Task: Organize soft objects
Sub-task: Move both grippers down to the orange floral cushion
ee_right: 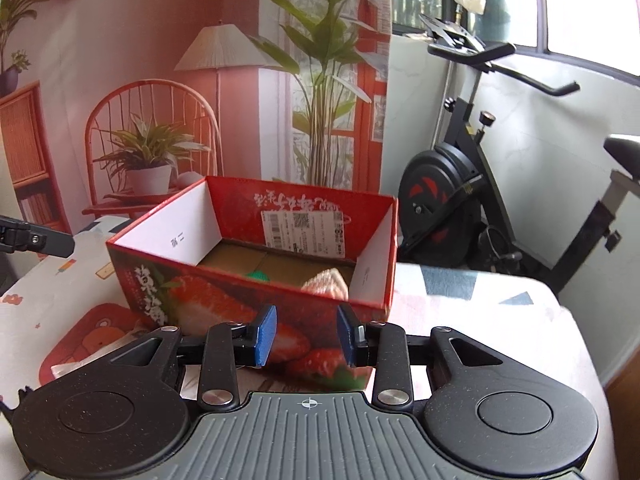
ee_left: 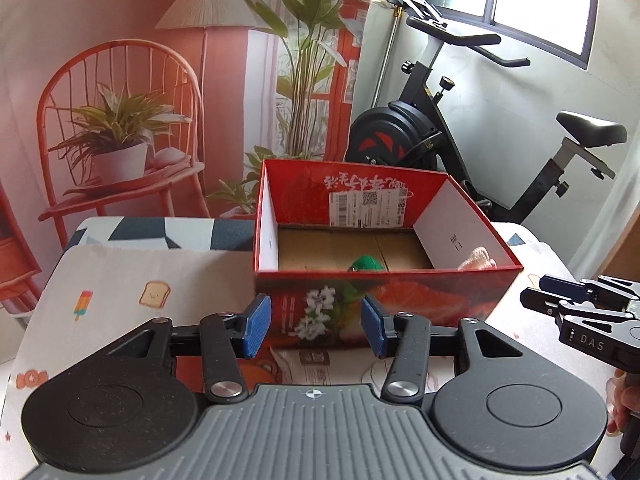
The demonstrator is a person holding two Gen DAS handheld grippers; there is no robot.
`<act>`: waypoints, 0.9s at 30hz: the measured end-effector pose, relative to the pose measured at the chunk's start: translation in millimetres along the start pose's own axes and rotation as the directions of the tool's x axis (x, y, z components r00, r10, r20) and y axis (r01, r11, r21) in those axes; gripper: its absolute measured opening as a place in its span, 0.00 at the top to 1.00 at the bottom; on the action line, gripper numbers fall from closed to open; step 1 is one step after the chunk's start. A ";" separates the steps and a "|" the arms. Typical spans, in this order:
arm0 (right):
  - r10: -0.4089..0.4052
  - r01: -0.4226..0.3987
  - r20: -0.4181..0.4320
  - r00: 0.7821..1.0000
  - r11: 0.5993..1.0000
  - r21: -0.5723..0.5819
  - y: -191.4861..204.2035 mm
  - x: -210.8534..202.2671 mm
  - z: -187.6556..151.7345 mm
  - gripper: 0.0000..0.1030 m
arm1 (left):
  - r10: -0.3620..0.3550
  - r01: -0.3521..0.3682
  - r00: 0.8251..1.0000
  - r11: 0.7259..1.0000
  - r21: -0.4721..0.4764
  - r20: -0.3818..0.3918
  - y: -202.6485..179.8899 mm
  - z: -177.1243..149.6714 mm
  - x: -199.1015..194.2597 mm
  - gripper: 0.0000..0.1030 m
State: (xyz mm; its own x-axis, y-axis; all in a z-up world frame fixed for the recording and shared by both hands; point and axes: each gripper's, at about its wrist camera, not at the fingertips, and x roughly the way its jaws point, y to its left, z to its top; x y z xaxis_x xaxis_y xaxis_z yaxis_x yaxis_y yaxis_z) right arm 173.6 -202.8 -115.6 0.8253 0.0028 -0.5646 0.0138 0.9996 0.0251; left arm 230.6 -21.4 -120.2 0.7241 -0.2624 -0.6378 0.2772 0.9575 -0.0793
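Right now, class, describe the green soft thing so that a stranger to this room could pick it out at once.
Find the open red cardboard box printed with strawberries on the patterned tablecloth. On its brown cardboard floor, near the front wall, lies a small bright green knitted soft item. Its one neighbour, a pale pink knitted soft item, sits in the right corner.

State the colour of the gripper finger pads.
Blue, textured pads; clearest in the left wrist view.
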 end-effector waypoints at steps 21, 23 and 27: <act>0.082 -0.069 -0.051 0.995 0.975 0.213 34.9 -49.4 -95.2 0.69 | -0.073 0.063 0.993 0.992 -0.106 -0.095 -9.5 -93.7 -25.2 0.50; 0.088 -0.075 -0.053 0.995 0.974 0.213 37.1 -49.5 -97.8 0.68 | -0.084 0.069 0.990 0.989 -0.129 -0.115 -7.2 -99.6 -19.2 0.50; 0.098 -0.084 -0.057 0.994 0.974 0.209 42.1 -49.7 -101.7 0.68 | -0.099 0.075 0.985 0.984 -0.164 -0.142 -3.7 -109.4 -12.6 0.51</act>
State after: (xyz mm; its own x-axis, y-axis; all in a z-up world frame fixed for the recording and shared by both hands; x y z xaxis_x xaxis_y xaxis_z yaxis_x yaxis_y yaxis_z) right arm 75.8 -158.0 -170.4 0.7891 0.1025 -0.6056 0.0622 0.9676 0.2448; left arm 151.3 -8.7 -195.7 0.5962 -0.3358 -0.7292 0.2228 0.9418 -0.2516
